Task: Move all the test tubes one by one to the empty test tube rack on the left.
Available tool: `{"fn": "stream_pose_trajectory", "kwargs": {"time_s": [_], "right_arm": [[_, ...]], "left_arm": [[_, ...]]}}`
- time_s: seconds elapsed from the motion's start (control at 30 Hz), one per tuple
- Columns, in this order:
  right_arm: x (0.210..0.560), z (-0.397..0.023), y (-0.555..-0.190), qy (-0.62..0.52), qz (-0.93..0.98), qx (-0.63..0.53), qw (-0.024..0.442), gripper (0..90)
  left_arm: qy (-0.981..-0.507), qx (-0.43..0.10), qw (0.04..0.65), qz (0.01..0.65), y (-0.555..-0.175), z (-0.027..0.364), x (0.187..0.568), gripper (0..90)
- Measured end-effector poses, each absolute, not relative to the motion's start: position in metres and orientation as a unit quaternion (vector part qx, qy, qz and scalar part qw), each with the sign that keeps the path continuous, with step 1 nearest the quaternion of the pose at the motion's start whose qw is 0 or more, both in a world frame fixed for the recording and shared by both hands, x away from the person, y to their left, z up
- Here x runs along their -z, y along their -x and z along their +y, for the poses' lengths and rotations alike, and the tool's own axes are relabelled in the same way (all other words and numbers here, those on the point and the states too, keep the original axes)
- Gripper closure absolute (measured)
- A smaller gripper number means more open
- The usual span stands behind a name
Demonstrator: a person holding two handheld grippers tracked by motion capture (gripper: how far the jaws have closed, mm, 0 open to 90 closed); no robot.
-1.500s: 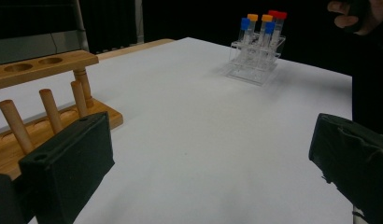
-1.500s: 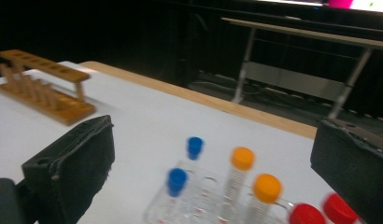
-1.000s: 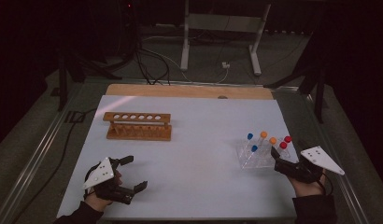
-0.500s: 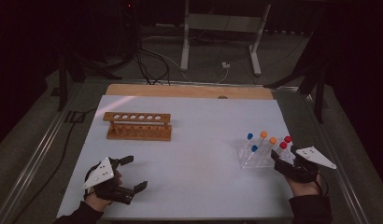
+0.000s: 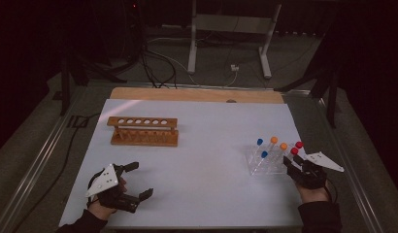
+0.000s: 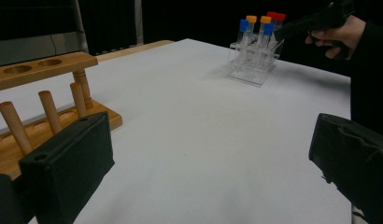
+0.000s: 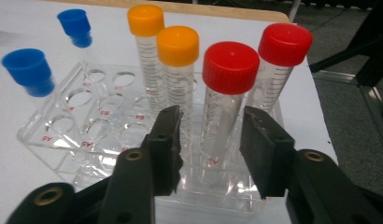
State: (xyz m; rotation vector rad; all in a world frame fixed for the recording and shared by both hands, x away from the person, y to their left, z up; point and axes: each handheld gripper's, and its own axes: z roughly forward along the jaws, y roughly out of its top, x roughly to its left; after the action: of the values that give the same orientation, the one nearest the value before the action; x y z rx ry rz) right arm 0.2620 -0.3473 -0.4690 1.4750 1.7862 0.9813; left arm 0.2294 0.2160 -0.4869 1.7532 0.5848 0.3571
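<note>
A clear plastic rack [image 5: 267, 165] at the table's right holds several capped tubes: two blue, two orange, two red. My right gripper [image 5: 290, 161] reaches into it from the near right. In the right gripper view its jaws [image 7: 210, 126] straddle the nearer red-capped tube [image 7: 229, 70]. They have just been closing, and a gap still shows on the tube's left side. An empty wooden tube rack [image 5: 143, 131] stands at the left. My left gripper [image 5: 141, 179] rests open on the table in front of it, with nothing between its jaws [image 6: 213, 168].
A white mat [image 5: 207, 160] covers the table, and a wooden strip [image 5: 197, 94] runs along its far edge. Beyond the table lie a stand's metal legs [image 5: 226, 43] and cables on the dark floor. The mat's bare middle separates the two racks.
My right gripper has dropped a little and come closer to the clear rack, its jaws narrowing around the red-capped tube. The left gripper has kept still.
</note>
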Motion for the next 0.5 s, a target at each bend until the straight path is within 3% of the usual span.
{"fn": "stream_pose_trajectory", "kwargs": {"time_s": [0.5], "right_arm": [[0.4713, -0.3484, -0.2663, -0.564, 0.675, -0.364, 0.306, 73.6]], "left_arm": [[-0.754, -0.152, 0.588, 0.25, -0.2295, 0.2157, 0.4871, 0.7]]}}
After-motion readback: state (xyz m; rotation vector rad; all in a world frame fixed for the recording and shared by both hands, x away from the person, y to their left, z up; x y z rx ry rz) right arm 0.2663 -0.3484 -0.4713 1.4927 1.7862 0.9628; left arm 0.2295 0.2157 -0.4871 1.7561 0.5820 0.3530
